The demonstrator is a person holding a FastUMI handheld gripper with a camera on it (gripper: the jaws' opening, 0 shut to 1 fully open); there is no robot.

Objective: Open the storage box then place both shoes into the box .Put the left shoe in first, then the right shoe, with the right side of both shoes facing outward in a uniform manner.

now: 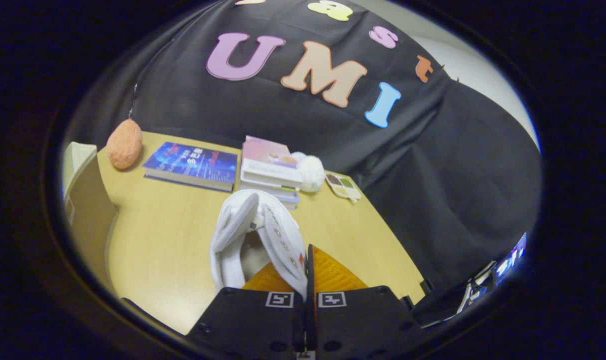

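Observation:
My gripper [305,272] is shut on the side wall of a white shoe [255,240], pinching the upper's edge between both fingers. The shoe hangs tilted above the wooden table [168,235], its opening turned toward me and its toe pointing away toward the books. At the table's left edge stands part of a pale box [83,195], to the left of the shoe and fingers.
Beyond the shoe lie a blue book [193,165] and a stack of books [268,170] with a pink cover. An orange plush lump [124,144] sits far left, a white fluffy ball [310,172] and a small compartment tray [344,186] to the right.

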